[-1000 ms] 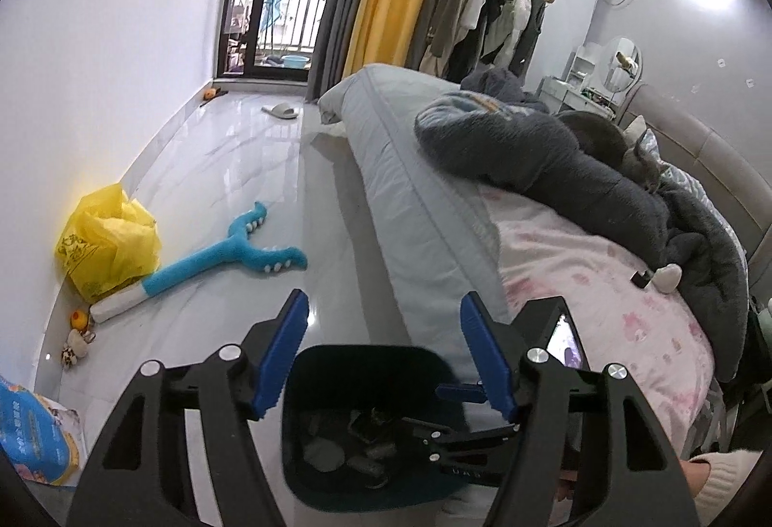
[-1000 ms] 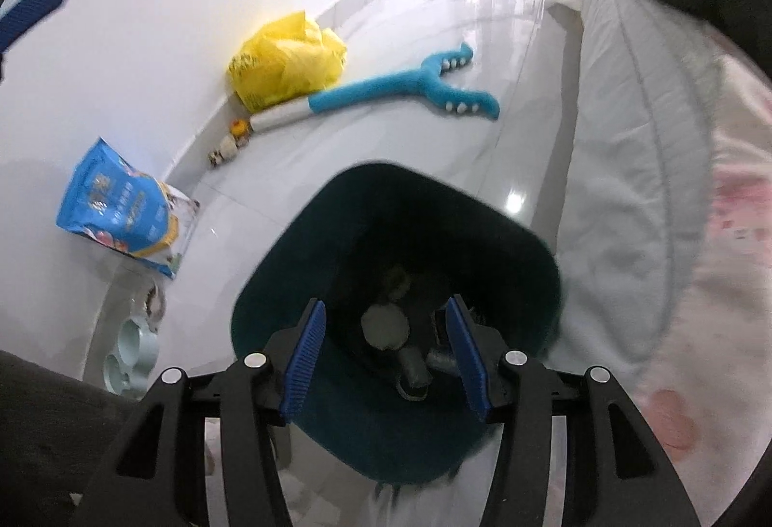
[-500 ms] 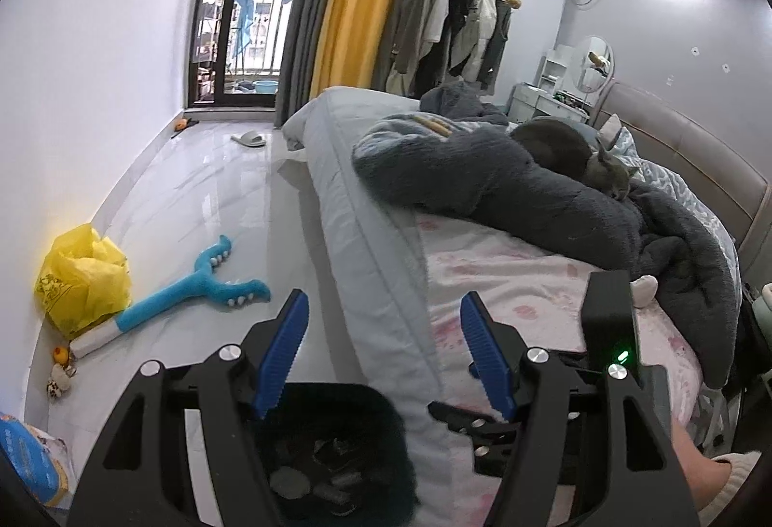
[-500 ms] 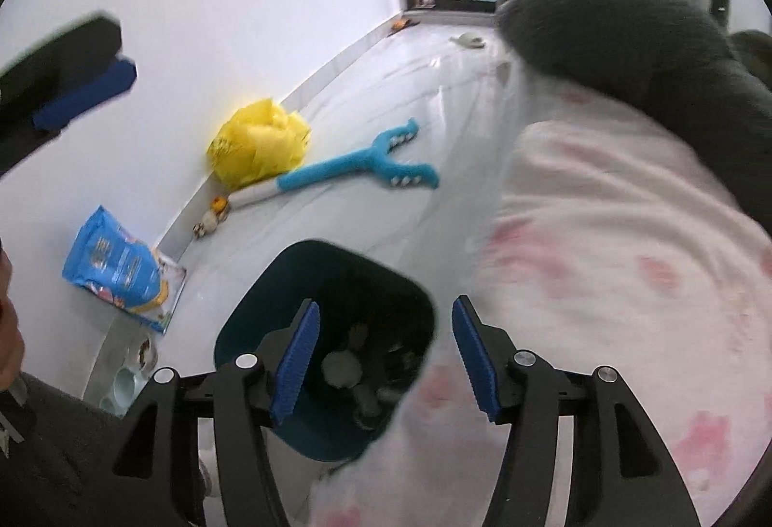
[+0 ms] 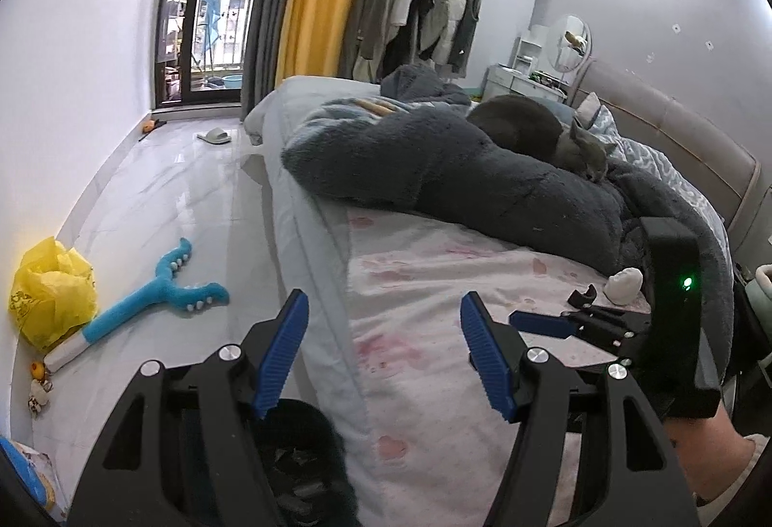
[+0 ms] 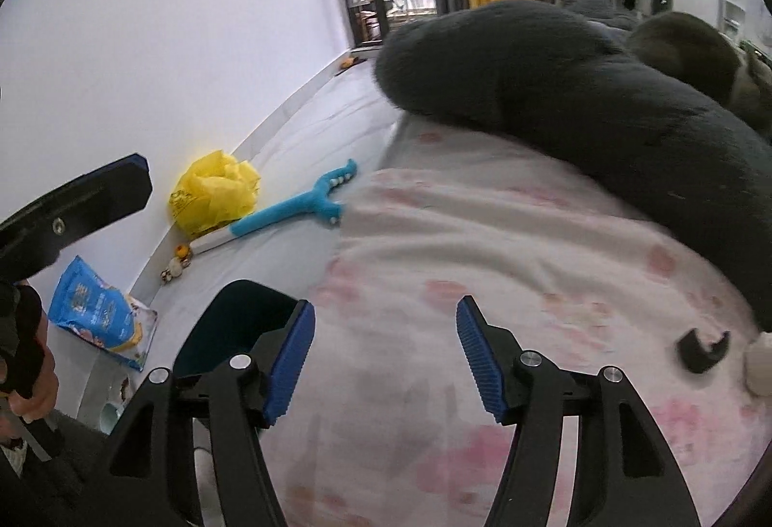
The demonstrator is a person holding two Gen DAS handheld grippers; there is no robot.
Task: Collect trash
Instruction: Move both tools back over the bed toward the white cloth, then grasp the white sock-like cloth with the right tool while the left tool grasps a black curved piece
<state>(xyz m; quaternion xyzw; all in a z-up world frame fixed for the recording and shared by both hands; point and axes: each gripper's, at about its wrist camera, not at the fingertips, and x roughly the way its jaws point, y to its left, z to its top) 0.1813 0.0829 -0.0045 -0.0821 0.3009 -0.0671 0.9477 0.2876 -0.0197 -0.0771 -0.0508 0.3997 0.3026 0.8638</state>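
Note:
A dark teal trash bin (image 6: 231, 324) stands on the floor beside the bed; it also shows in the left wrist view (image 5: 299, 459), with several scraps inside. On the pink-patterned sheet (image 6: 482, 266) lie a small black curved piece (image 6: 702, 351) and a white crumpled lump (image 6: 760, 365); the left wrist view shows them too, the black piece (image 5: 584, 296) and the lump (image 5: 624, 285). My left gripper (image 5: 381, 348) is open and empty above the bed edge. My right gripper (image 6: 386, 363) is open and empty over the sheet, left of the black piece.
A dark fluffy blanket (image 5: 458, 170) and a grey cat (image 5: 545, 136) lie on the bed. On the floor are a yellow plastic bag (image 5: 48, 290), a blue plush toy (image 5: 154, 295), a blue pet-food bag (image 6: 96, 310) and a slipper (image 5: 214, 136).
Both grippers have risen from over the trash bin and swung right over the bed. The bin has dropped to the lower left of both views. The right gripper's jaws have widened.

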